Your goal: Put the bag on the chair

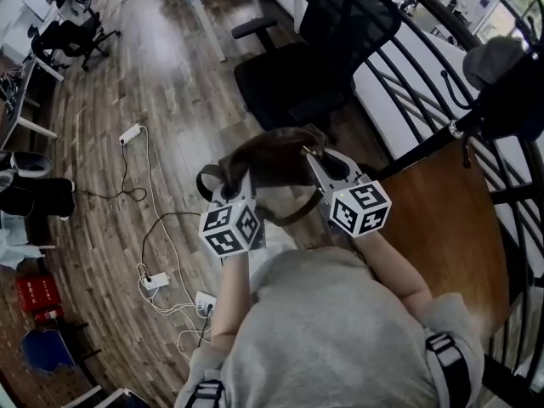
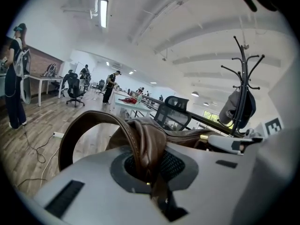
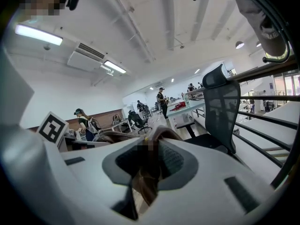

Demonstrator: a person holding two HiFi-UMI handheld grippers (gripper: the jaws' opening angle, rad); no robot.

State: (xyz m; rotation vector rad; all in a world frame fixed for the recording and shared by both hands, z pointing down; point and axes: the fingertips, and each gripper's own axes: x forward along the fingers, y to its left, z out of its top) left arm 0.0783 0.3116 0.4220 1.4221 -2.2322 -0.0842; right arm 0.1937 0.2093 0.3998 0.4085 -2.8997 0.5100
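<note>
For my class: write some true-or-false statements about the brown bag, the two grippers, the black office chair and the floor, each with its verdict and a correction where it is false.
1. Both the left gripper and the right gripper are shut on the brown bag. True.
2. The bag rests on the seat of the black office chair. False: the grippers hold it up, short of the chair.
3. A white power strip with its cable lies on the wooden floor. True.
4. The bag is clear plastic. False: it is brown and looks like leather, with a strap loop.
</note>
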